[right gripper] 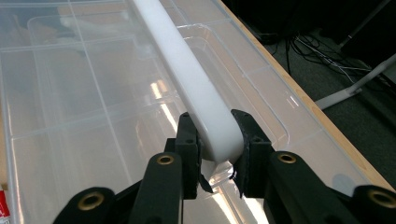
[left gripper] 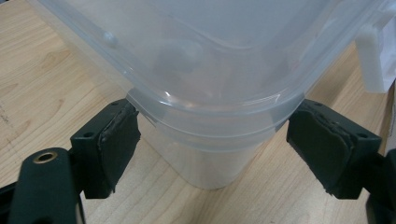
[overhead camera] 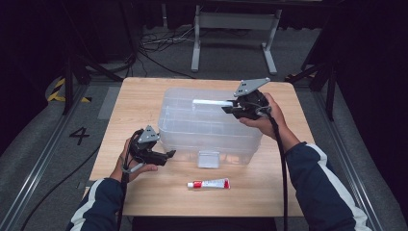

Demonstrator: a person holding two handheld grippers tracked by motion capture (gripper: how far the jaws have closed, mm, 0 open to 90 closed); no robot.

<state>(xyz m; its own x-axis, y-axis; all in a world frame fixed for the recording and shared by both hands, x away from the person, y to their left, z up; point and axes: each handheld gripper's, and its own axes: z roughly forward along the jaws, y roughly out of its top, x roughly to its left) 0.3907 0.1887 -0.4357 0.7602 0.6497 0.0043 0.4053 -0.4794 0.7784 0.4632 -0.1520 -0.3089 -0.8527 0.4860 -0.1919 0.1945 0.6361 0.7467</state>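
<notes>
I see a clear plastic storage box [overhead camera: 207, 127] sitting mid-table on the wooden table [overhead camera: 144, 91], lid on, with a white latch tab [overhead camera: 209, 159] at its near side.

Right gripper [overhead camera: 230, 107]: held over the far right part of the lid. In the right gripper view its jaws are clamped on the white handle [right gripper: 196, 88] of the lid, one pad on each side of the bar, both pads pressing against it. The handle runs away from the camera across the lid's ribbed panels. I log this as a firm grip on the handle.

Left gripper [overhead camera: 168, 155]: at the box's near left corner, low over the table. In the left gripper view the jaws stand wide, one on each side of the rounded corner of the box [left gripper: 219, 116]. The left pad sits right at the lid's rim; I cannot tell whether it touches. The right pad stands just clear of the wall. I log this as spread apart, not gripping.

A small red-and-white tube [overhead camera: 209, 183] lies flat on the table just in front of the box, apart from both grippers.
</notes>
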